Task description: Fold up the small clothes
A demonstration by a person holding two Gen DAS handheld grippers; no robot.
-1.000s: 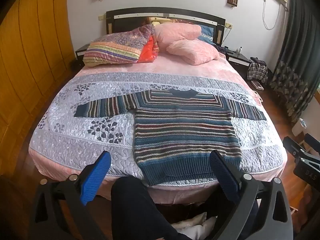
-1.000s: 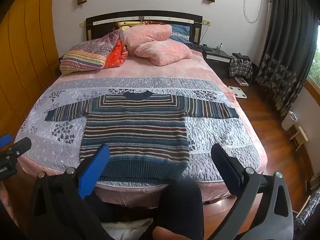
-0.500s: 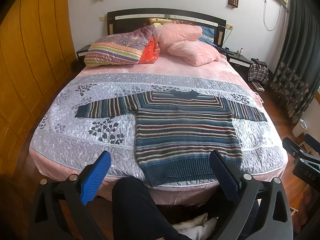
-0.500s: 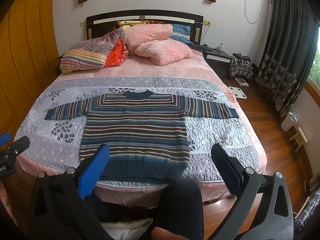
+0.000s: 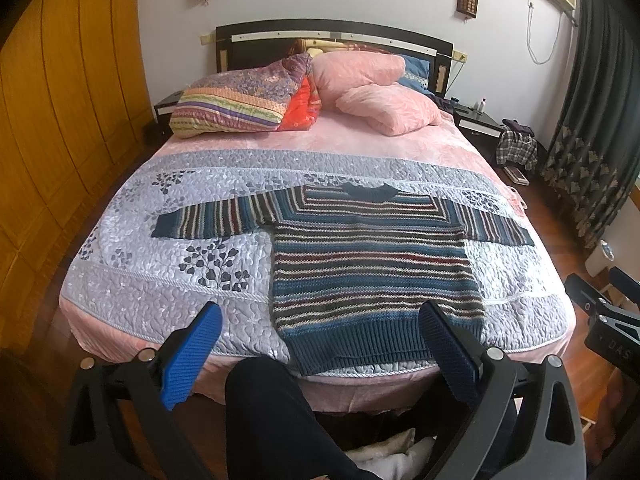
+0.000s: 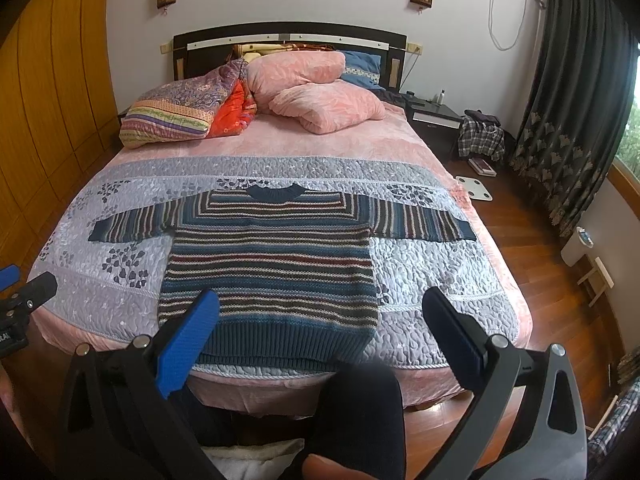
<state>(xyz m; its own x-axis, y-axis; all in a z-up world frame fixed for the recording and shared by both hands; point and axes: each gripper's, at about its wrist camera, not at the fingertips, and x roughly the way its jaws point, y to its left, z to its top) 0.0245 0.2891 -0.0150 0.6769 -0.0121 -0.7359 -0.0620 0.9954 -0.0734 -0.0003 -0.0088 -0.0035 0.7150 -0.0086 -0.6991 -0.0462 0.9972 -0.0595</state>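
The striped sweater [image 5: 372, 264] lies flat on the bed [image 5: 120, 264], front up, both sleeves extended sideways, neckline toward the headboard [image 5: 332, 36] and ribbed hem at the near edge of the mattress.

Left tool [image 5: 318, 354]: jaws spread wide, holding nothing. It is held off the foot of the bed, apart from the garment. In the left wrist view the sweater hem appears between the two fingers, nearer the right one.

Right tool [image 6: 320, 338]: jaws spread wide, holding nothing. It is also held off the foot of the bed, not touching the fabric. In the right wrist view the hem appears between its fingers, nearer the left one. Each tool shows at the margin of the other's view.

Materials and shapes:
- Sweater: coarse knit, horizontal stripes in teal, cream, dark red and brown on the body; the stripes run across the sleeves. Collar and hem are ribbed in dark teal.
- Quilt [image 6: 432, 264]: lilac, stitched in a pebble pattern with dark leaf motifs and corded seams; a pink sheet shows beyond it.
- Finger pads [image 5: 192, 356]: blue, finely ribbed, oblong, mounted on black frames.
- Pillows [image 6: 316, 92]: pink, soft, piled at the headboard.
- A dark-clothed leg [image 5: 276, 420] of the person occupies the lower foreground.
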